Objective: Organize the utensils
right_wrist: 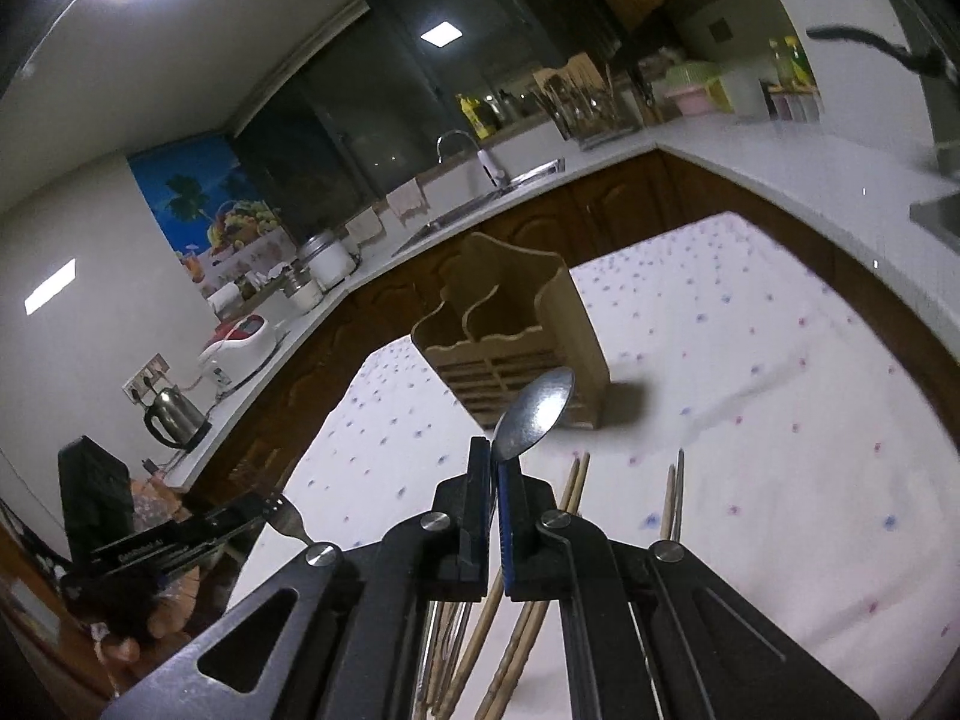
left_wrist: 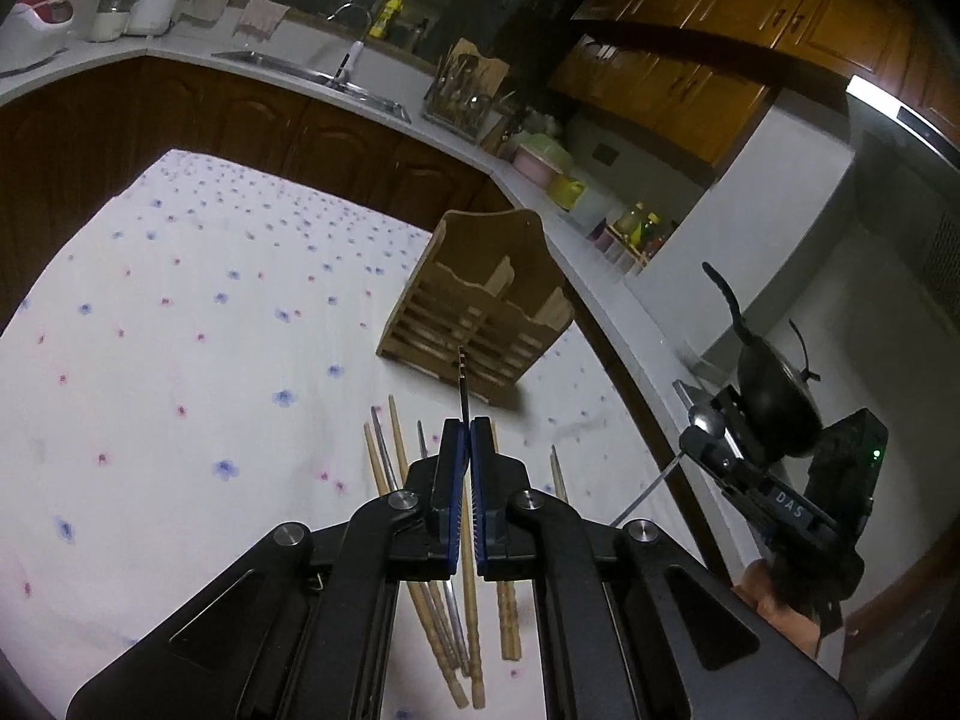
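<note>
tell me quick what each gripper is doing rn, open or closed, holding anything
Left gripper: closed on a fork, tines forward.
Right gripper: closed on a spoon, bowl forward.

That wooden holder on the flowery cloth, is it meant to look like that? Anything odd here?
The wooden holder appears to lie tipped on its back rather than standing, its slots empty as far as I can see. Chopsticks lie loose on the tablecloth. The left gripper pinches a fork, the right gripper a spoon.
</note>
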Tool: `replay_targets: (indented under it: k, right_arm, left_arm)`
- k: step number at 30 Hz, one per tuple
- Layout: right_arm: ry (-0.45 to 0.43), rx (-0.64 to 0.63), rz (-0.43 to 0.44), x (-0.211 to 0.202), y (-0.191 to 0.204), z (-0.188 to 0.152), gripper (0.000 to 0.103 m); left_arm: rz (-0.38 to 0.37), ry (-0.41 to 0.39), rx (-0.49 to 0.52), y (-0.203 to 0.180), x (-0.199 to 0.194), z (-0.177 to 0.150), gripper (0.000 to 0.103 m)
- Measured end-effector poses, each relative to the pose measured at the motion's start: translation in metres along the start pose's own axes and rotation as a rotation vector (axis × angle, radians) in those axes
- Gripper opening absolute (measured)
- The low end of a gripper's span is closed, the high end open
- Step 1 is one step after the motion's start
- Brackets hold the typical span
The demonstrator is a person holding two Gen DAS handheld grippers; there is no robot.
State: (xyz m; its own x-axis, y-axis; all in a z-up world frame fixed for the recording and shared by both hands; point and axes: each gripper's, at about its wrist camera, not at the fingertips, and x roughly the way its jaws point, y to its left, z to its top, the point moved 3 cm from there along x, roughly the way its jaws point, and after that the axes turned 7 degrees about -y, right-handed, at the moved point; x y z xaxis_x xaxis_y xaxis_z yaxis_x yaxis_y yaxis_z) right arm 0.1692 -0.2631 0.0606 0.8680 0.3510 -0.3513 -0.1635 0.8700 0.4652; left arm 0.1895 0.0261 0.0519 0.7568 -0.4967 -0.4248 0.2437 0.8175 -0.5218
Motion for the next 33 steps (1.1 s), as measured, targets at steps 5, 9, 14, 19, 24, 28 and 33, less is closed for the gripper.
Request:
replay_targets:
  k: [5,9,14,19,24,28,33]
  right_arm:
    - [-0.020,-0.027,-0.011,0.001,0.000,0.007,0.002]
    - [-0.036,-0.045,-0.026,0.005,-0.001,0.014,0.002]
    - [-0.076,-0.091,-0.052,0.014,0.000,0.034,0.002]
    - [-0.157,-0.162,-0.079,0.024,0.012,0.066,0.002]
    - [-0.282,-0.254,-0.090,0.039,0.030,0.107,0.002]
    - [-0.328,-0.302,-0.116,0.065,0.035,0.124,0.002]
    - [-0.275,-0.329,-0.143,0.112,0.023,0.115,0.002]
  left_arm:
    - [-0.011,-0.010,0.001,-0.003,0.007,0.010,0.002]
    - [-0.034,-0.021,-0.002,-0.010,0.013,0.023,0.002]
    - [-0.076,-0.058,0.008,-0.025,0.023,0.055,0.002]
    - [-0.114,-0.127,0.037,-0.044,0.036,0.102,0.002]
    - [-0.178,-0.167,0.019,-0.055,0.067,0.148,0.002]
    - [-0.183,-0.175,-0.019,-0.046,0.101,0.165,0.002]
    - [-0.177,-0.148,-0.074,-0.019,0.147,0.159,0.002]
